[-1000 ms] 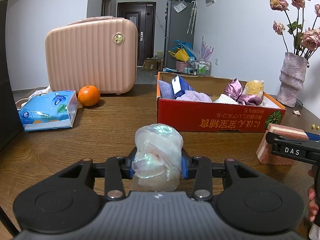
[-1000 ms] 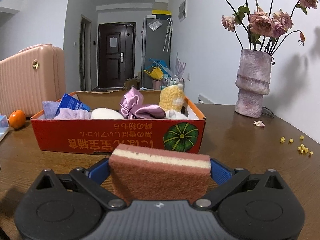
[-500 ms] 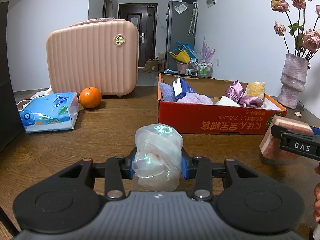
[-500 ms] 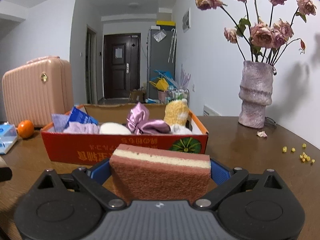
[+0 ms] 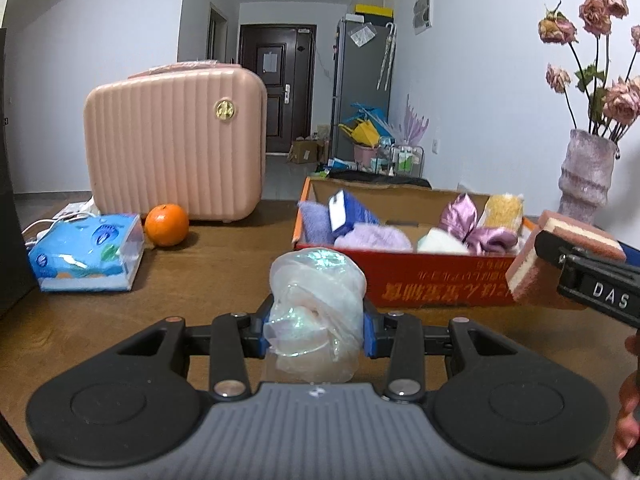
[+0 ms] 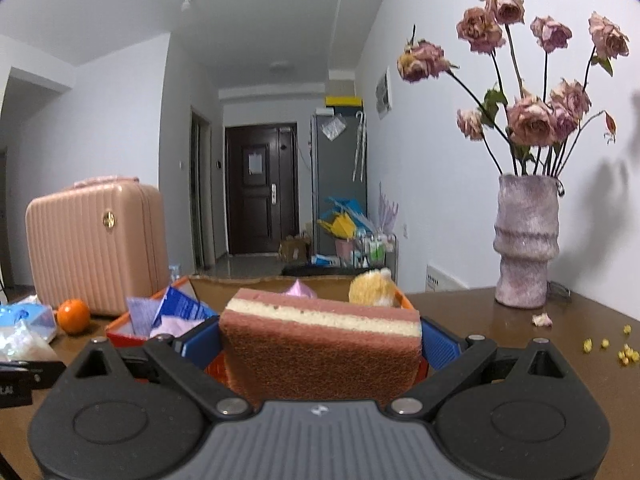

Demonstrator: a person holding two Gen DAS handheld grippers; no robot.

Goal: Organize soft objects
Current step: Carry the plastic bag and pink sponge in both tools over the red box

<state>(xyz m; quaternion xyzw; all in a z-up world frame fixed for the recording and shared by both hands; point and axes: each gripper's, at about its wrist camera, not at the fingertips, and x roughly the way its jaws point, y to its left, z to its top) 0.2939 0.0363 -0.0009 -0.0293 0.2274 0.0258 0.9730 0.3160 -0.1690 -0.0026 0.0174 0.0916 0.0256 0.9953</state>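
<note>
My left gripper is shut on a crumpled iridescent plastic wrap ball, held above the wooden table in front of the red cardboard box. The box holds several soft things: purple cloths, a blue packet, a satin bow, a yellow plush. My right gripper is shut on a pink sponge with a cream layer, raised just before the box. The left wrist view shows that sponge at the box's right front corner, with the right gripper's finger across it.
A pink suitcase, an orange and a blue tissue pack stand on the table's left. A vase of dried roses stands at the right, with yellow crumbs near it. A hand shows at the right edge.
The right gripper has risen with the sponge and tipped upward, so the box now sits low behind the sponge. The left gripper has held nearly still with the plastic ball.
</note>
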